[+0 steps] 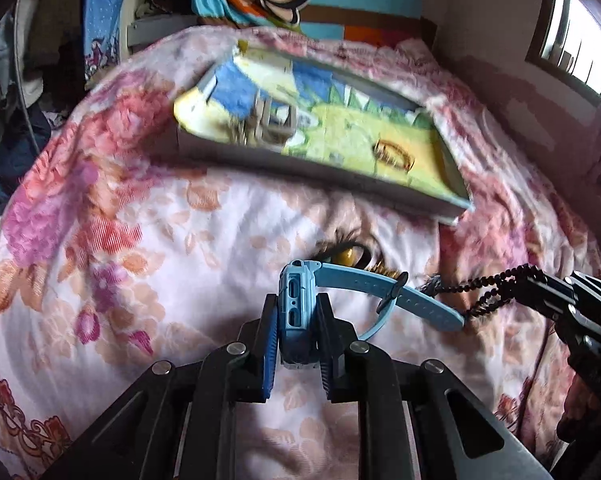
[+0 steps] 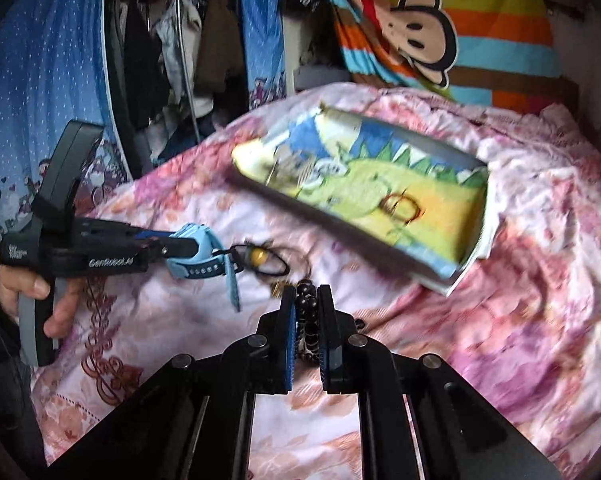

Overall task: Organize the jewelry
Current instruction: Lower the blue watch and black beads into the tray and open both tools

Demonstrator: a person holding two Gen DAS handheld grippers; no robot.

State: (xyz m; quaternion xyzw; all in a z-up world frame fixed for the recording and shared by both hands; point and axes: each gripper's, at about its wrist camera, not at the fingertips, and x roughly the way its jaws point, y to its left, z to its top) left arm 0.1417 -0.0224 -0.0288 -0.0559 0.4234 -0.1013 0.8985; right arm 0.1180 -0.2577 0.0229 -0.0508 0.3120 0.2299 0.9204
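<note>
While the left gripper (image 1: pixel 298 334) had its jaws closed on the blue watch (image 1: pixel 296 312), gripping the case edge-on between the ribbed pads, the strap (image 1: pixel 404 300) trailed off to the right above the bed. Seen from the right wrist, that gripper (image 2: pixel 188 246) was held level in a hand (image 2: pixel 40 300) at the left, the watch (image 2: pixel 198 254) at its tip and the strap hanging down. The right gripper (image 2: pixel 306 332) had its jaws nearly shut on a string of dark beads (image 2: pixel 306 312), pinched between the blue pads; from the left wrist the beads (image 1: pixel 496 292) ran out of the right gripper (image 1: pixel 540 284) toward the watch strap. Just beyond the watch, a yellow bead on a dark cord (image 2: pixel 260 258) lay on the floral quilt (image 2: pixel 500 300). Farther off, a shallow box (image 1: pixel 340 184) with a blue, green and yellow lining sat on the quilt, blurred. Inside it lay a gold ring-shaped piece (image 1: pixel 394 154) toward the right and a grey, metallic item (image 1: pixel 268 124) toward the left, too smeared to identify. Behind the bed hung a striped cloth with a cartoon monkey (image 2: pixel 424 40).
</note>
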